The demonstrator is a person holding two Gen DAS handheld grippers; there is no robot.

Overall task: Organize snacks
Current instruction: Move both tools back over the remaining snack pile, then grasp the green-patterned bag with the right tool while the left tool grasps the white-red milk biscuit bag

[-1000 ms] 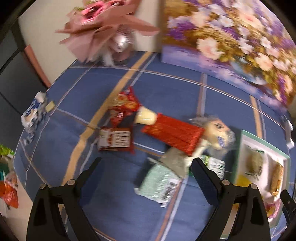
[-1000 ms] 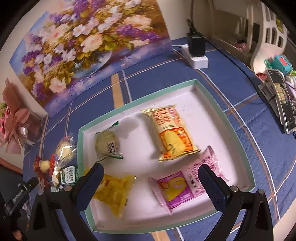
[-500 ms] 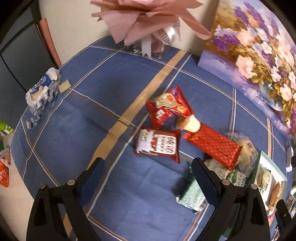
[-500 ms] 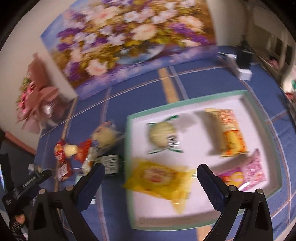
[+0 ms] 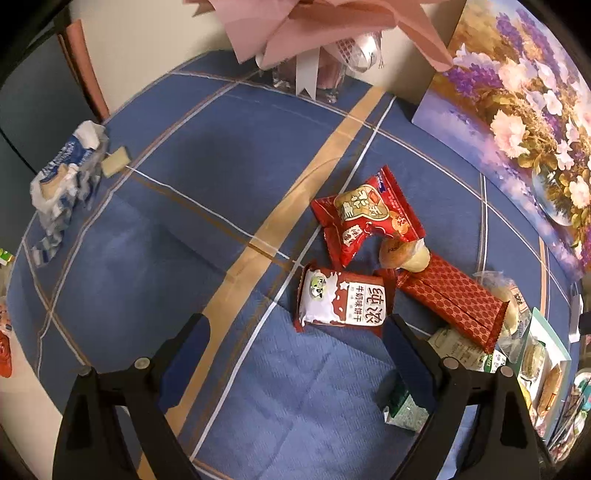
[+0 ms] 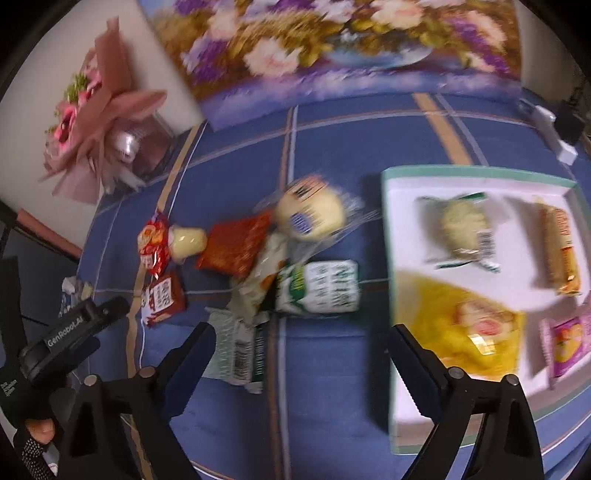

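Two hand-held grippers up, both with jaws spread wide and nothing between them. Left hand-held gripper (image 5: 297, 345) hovers over the blue desk (image 5: 192, 229), with the milk biscuit pack (image 5: 341, 301) lying just ahead, nearer its right finger. Behind that pack: a red cracker bag (image 5: 365, 218), a small round bun (image 5: 404, 254) touching the bag's lower edge, and a long red patterned bar (image 5: 452, 301) running off to the right with one end by the bun. A green-and-white packet (image 5: 406, 410) sits partly hidden behind the left gripper's right finger. Right hand-held gripper (image 6: 301, 350) is over the desk between the loose pile and the tray (image 6: 476, 173). View is motion-blurred. In the pile: a clear-wrapped bun (image 6: 310, 212) on top at the back, the red bar (image 6: 236, 245) beside it, a green-and-white pack (image 6: 321, 290) in the middle, another green packet (image 6: 234, 352) touching the right gripper's left finger in the picture. Tray is right of the pile, well apart from the red bags; it holds a wrapped pastry (image 6: 463, 227), an orange packet (image 6: 559, 245), a yellow bag (image 6: 463, 325) and a pink packet (image 6: 565, 339). A pink bouquet (image 5: 321, 33) and a flower painting (image 5: 524, 110) stand at the desk's far edge, and a crumpled blue-white wrapper (image 5: 62, 177) lies far left.
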